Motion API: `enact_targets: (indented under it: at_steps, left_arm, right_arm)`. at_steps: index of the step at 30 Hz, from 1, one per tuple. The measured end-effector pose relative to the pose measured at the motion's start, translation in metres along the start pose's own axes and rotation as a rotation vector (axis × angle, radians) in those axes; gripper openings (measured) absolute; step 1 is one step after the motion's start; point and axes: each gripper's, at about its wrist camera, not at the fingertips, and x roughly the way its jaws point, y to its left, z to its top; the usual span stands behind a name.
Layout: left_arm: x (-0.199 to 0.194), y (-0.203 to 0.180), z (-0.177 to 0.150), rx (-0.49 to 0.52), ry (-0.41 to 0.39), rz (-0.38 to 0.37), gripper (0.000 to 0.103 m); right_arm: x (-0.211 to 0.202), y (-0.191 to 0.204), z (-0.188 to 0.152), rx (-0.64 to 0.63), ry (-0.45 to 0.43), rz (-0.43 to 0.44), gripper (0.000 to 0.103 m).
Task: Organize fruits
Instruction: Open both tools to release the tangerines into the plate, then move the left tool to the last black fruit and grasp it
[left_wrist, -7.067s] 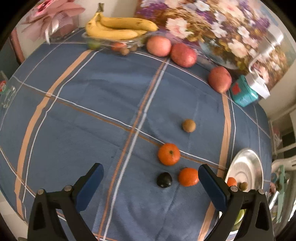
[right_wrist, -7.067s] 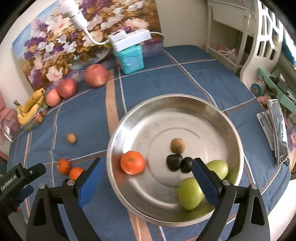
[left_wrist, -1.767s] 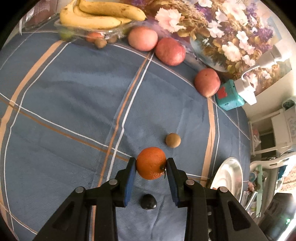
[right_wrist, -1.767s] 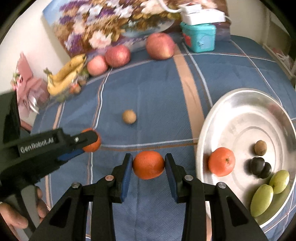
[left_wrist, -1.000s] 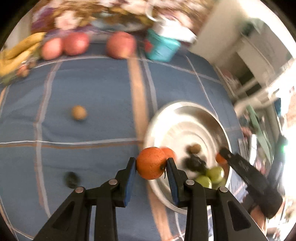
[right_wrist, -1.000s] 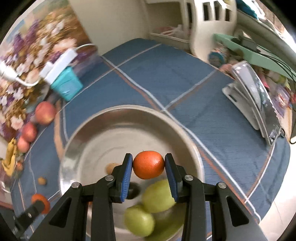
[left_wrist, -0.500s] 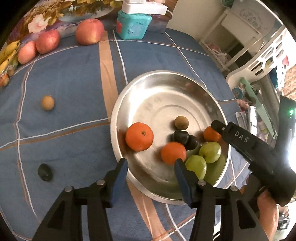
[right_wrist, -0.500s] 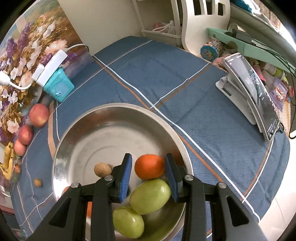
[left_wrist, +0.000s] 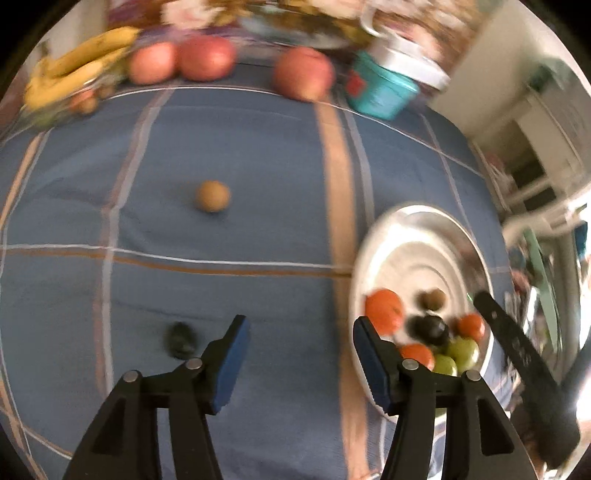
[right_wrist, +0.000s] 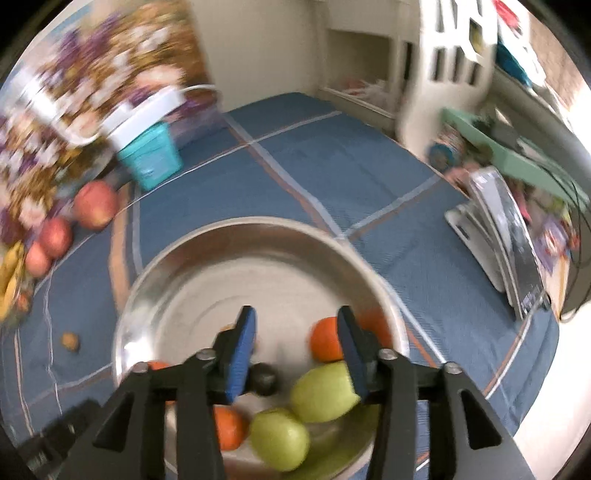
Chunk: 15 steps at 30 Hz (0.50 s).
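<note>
Both oranges delivered since half a second ago. Left gripper (left_wrist: 299, 356) spread wide and empty, swung off the bowl (left_wrist: 421, 225) and back over the cloth (left_wrist: 258, 129); bowl now just past the right-hand finger, where a moment back it sat straight ahead. Right gripper (right_wrist: 295, 349) also parted and holding nothing, hanging over the bowl (right_wrist: 258, 230), the orange (right_wrist: 327, 341) it carried a second ago resting just inside the right-hand pad (right_wrist: 352, 354) (barely apart from it, possibly touching; blur hides the gap).

Meaning for the task: three oranges, two green fruits (right_wrist: 323, 391) below the right-hand finger, a dark plum (right_wrist: 264, 378) beside the left-hand one and a brown nut all in the bowl. Left out on the cloth: a dark plum (left_wrist: 181, 339) just outside the left gripper's left-hand finger, small, matt, near black, smeared by motion; a brown nut (left_wrist: 213, 195) well ahead of the fingertips, round, tan, dull. Apples (left_wrist: 303, 74) and bananas (left_wrist: 74, 62) far ahead at the table's back edge. Likely next pick: the plum, being nearest (a guess only).
</note>
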Motion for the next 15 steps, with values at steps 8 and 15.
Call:
enact_targets:
  at_steps: [8,15]
  left_arm:
    - [-0.018,0.057,0.002,-0.139,-0.042,0.054,0.074]
    - [-0.027,0.091,-0.011,-0.216,-0.051,0.091,0.089]
  right_arm:
    - [-0.020,0.081,-0.026,-0.256,-0.030,0.094,0.078]
    - [-0.029,0.114,-0.043,-0.330,-0.027,0.121,0.086]
